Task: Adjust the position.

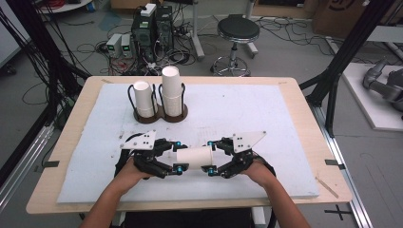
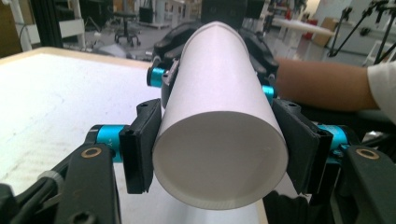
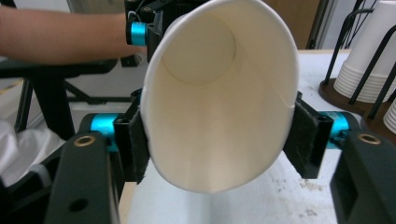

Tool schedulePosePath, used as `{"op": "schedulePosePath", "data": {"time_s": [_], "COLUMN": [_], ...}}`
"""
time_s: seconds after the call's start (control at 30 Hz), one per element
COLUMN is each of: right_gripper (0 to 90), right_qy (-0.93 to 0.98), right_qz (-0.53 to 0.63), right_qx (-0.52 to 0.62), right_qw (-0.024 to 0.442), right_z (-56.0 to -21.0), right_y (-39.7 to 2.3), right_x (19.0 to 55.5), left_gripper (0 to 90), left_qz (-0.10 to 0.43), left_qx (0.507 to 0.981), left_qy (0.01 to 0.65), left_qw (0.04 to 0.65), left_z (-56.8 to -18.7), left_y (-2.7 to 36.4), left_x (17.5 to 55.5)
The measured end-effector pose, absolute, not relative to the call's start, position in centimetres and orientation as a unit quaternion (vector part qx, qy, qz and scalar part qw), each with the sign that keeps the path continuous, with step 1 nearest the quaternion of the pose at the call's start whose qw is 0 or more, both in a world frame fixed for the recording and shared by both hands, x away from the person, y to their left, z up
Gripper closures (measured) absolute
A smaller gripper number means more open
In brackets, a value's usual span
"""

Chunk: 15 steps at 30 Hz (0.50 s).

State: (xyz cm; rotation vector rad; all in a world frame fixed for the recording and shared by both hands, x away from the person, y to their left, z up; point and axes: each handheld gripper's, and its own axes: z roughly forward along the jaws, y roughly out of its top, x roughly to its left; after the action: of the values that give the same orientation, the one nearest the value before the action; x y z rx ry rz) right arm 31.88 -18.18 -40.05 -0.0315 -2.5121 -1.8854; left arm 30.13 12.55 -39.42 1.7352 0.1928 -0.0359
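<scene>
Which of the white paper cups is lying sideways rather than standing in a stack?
The single cup gripped between both tongs, near the table's front. The others stand upright in two stacks in the dark holder.

The near middle of the mat point(image 1: 247, 102) is taken up by the left gripper point(image 1: 179, 156) and right gripper point(image 1: 209, 156), which meet end to end on one cup point(image 1: 194, 156) lying level between them; no gap is left there. Behind them a bare strip of mat is left open as far as the cup rack point(image 1: 160, 114), by whose two stacks and wire loops the far left is blocked. To the right of the rack the mat is unobstructed up to its far and right edges. The left margin is also free.
</scene>
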Motion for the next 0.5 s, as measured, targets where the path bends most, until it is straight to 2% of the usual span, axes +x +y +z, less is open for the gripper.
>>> {"op": "schedulePosePath", "data": {"time_s": [0.2,0.27,0.33,0.43,0.5], "right_gripper": [39.3,39.7,39.8,39.9,40.0], "right_qy": [-0.806,-0.809,-0.812,-0.814,-0.816], "right_qz": [-0.591,-0.588,-0.584,-0.581,-0.578], "right_qx": [-0.01,-0.012,-0.011,-0.011,-0.012], "right_qw": [0.006,0.006,0.006,0.008,0.009], "right_z": [-40.13,-40.13,-40.18,-40.22,-40.19], "right_y": [-18.12,-18.08,-18.04,-17.96,-17.92], "right_x": [31.88,31.88,31.91,31.92,31.95], "left_gripper": [34.3,28.1,25.5,25.6,28.9], "left_qz": [0.003,0.018,0.029,0.035,0.032], "left_qx": [0.781,0.791,0.798,0.805,0.809], "left_qy": [0.09,0.097,0.097,0.091,0.079], "left_qw": [0.618,0.604,0.594,0.586,0.581], "left_z": [-39.05,-38.82,-38.64,-38.53,-38.63], "left_y": [12.31,12.23,12.28,12.23,12.19], "left_x": [29.84,29.74,29.73,29.68,29.69]}}
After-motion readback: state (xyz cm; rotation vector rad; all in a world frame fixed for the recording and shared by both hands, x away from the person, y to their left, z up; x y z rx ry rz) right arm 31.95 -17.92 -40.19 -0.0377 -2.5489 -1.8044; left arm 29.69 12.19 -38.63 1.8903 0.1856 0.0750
